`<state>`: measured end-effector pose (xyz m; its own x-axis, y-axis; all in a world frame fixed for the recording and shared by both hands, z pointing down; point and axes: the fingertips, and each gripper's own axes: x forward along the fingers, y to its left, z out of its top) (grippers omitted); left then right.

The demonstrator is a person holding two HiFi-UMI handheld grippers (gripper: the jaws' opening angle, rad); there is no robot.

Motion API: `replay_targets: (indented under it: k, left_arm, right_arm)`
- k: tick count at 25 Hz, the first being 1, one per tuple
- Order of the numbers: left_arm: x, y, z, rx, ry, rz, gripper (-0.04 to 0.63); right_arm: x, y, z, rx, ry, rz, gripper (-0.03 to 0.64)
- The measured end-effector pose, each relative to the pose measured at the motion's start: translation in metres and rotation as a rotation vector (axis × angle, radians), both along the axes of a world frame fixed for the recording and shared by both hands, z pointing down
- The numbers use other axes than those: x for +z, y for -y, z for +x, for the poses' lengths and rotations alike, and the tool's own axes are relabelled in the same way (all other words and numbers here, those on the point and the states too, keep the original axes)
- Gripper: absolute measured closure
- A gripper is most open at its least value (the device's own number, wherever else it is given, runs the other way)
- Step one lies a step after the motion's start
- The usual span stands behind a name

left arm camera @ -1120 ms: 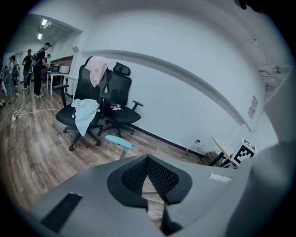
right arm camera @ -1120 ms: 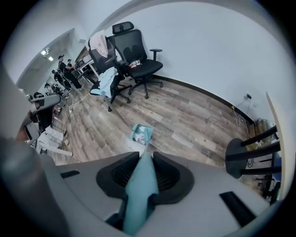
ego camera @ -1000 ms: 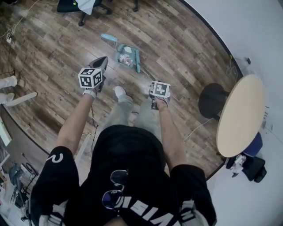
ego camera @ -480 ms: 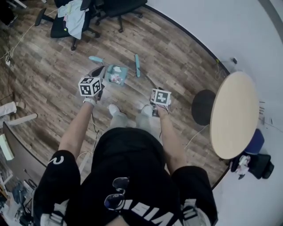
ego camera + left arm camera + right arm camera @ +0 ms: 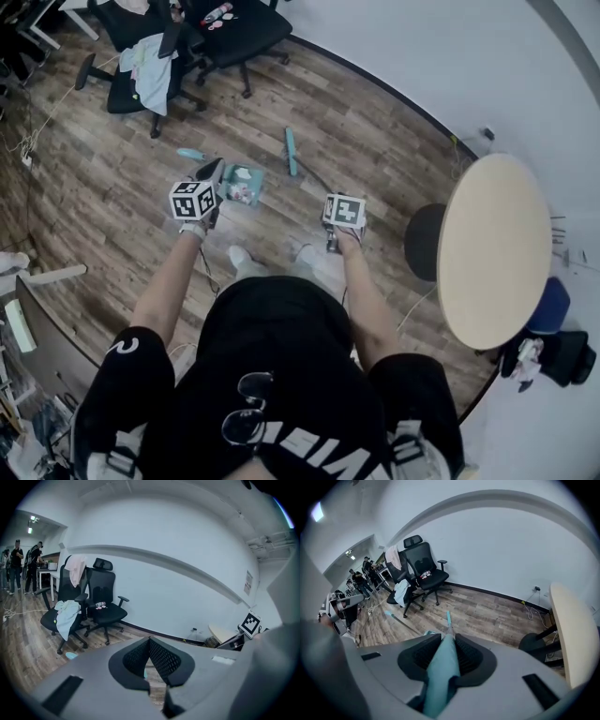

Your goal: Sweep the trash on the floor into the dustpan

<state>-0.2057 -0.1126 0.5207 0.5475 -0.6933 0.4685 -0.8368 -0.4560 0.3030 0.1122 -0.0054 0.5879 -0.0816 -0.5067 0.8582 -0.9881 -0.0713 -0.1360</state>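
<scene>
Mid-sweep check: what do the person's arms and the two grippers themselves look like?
The left gripper and right gripper are smooth grey shells; their fingers carry black cross-hatched pads. Each has a white cube with black square markers. Short black sleeves with white print; forearms uncovered.

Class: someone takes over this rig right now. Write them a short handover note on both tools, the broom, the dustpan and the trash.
Left tool: jaws together, nothing seen between them, beside the dustpan.
Right tool: shut on the teal broom handle; the broom head is beyond the dustpan, apart from it.
Done: trash lies in the dustpan.
Left: stray bits on the floor are too small to tell; check, then sweep any in.
</scene>
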Motion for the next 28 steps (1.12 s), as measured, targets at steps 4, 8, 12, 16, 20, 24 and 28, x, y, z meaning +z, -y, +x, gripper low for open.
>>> replay_targets:
  k: [4,8,12,16,20,24,28]
  left_arm:
    - [-0.007,-0.002,0.02,-0.002,0.012,0.008,0.598]
    - [-0.01,-0.001,0.034,-0.014,0.02,0.014,0.597]
    - [-0.016,0.001,0.048,-0.019,0.021,0.033,0.598]
    - [-0.017,0.003,0.057,-0.013,0.028,0.036,0.597]
    - [-0.018,0.005,0.061,-0.009,0.034,0.037,0.597]
    - [-0.022,0.008,0.065,-0.004,0.034,0.042,0.598]
    - [-0.022,0.007,0.065,-0.001,0.039,0.043,0.598]
  right_arm:
    - [-0.003,0.007,0.024,0.001,0.026,0.01,0.532]
    - [-0.006,0.015,0.043,0.004,0.038,0.015,0.532]
    - [-0.009,0.021,0.059,0.007,0.034,0.01,0.532]
    - [-0.01,0.025,0.069,0.014,0.037,0.004,0.531]
    - [-0.01,0.029,0.069,0.009,0.054,0.016,0.532]
    - [-0.011,0.032,0.07,0.002,0.056,0.021,0.532]
    - [-0.008,0.028,0.066,-0.005,0.056,0.011,0.532]
